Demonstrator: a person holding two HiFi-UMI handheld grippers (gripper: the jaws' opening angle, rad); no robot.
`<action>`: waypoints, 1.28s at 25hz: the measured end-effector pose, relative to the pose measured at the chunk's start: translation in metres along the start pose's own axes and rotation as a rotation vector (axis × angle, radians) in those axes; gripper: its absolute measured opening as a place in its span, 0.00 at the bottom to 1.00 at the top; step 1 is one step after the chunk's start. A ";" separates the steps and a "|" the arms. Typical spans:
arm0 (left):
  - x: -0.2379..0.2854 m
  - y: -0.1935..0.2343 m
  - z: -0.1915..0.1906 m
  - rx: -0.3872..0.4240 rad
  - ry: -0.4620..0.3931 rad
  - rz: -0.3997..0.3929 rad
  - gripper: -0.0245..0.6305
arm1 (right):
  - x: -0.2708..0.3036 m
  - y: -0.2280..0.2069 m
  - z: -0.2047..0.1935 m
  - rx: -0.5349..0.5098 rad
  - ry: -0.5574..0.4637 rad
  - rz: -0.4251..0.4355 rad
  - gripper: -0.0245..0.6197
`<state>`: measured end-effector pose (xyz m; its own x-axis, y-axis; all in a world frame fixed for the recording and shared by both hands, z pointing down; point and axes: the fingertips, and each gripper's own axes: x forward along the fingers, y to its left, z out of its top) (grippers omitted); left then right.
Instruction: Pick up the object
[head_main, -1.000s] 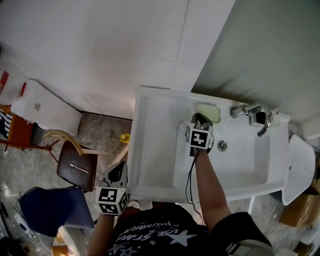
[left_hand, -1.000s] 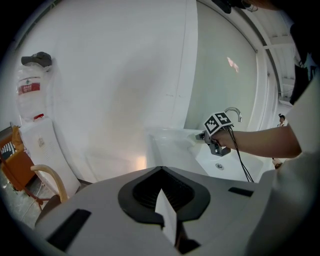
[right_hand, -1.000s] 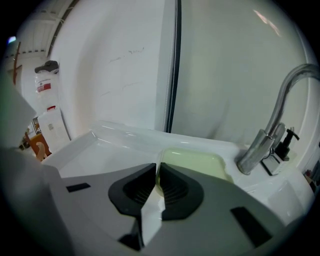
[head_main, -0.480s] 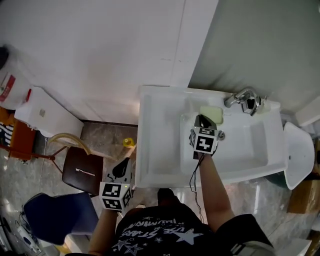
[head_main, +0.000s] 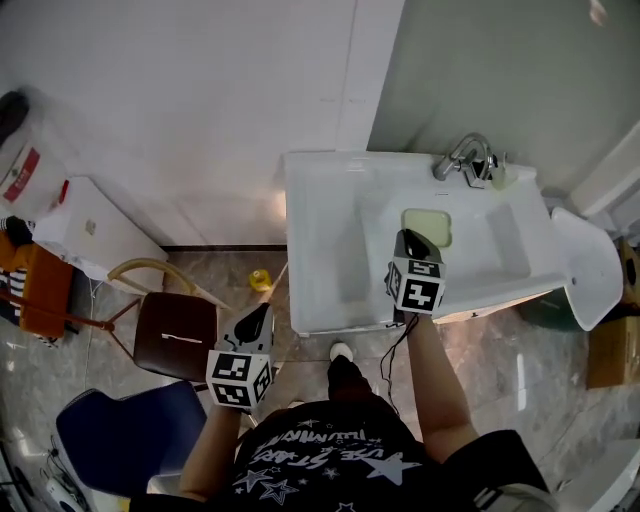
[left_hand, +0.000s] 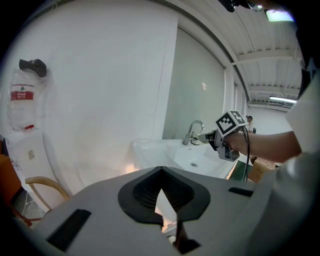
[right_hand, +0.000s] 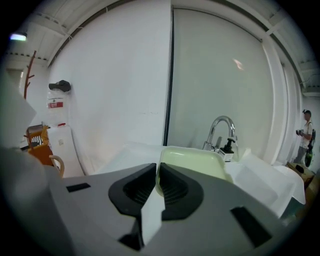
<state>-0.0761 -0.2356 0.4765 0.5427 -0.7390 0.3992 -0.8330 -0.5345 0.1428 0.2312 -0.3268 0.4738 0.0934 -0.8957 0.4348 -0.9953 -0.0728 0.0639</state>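
Note:
The object is a pale green shallow dish (head_main: 427, 225), held over the basin of the white sink (head_main: 318, 250). My right gripper (head_main: 409, 240) is shut on its near rim. In the right gripper view the dark jaws pinch that rim at the right gripper (right_hand: 157, 169), and the dish (right_hand: 196, 161) stretches away toward the faucet (right_hand: 220, 131). My left gripper (head_main: 258, 322) hangs low to the left of the sink, over the floor. Its jaws meet at the left gripper (left_hand: 161, 174) with nothing between them.
The chrome faucet (head_main: 462, 158) stands at the sink's back edge by the wall. A brown chair (head_main: 176, 336) and a blue chair (head_main: 122, 436) stand on the floor at the left. A white cabinet (head_main: 90, 232) sits against the wall. A cardboard box (head_main: 606, 352) is at the right.
The right gripper has drawn the green dish away from the faucet and back toward the sink's front. The left gripper has stayed low beside the sink. The head view has shifted.

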 end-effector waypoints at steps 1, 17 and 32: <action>-0.009 -0.001 -0.004 0.007 -0.006 -0.010 0.06 | -0.014 0.006 -0.005 0.002 -0.006 -0.003 0.09; -0.112 -0.030 -0.061 0.096 0.015 -0.191 0.06 | -0.200 0.070 -0.100 0.076 0.006 -0.062 0.09; -0.158 -0.106 -0.094 0.111 0.025 -0.206 0.06 | -0.298 0.060 -0.173 0.074 0.061 -0.022 0.09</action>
<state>-0.0837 -0.0233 0.4832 0.6962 -0.5997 0.3946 -0.6870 -0.7160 0.1239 0.1479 0.0121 0.5037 0.1142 -0.8654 0.4880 -0.9920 -0.1261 0.0085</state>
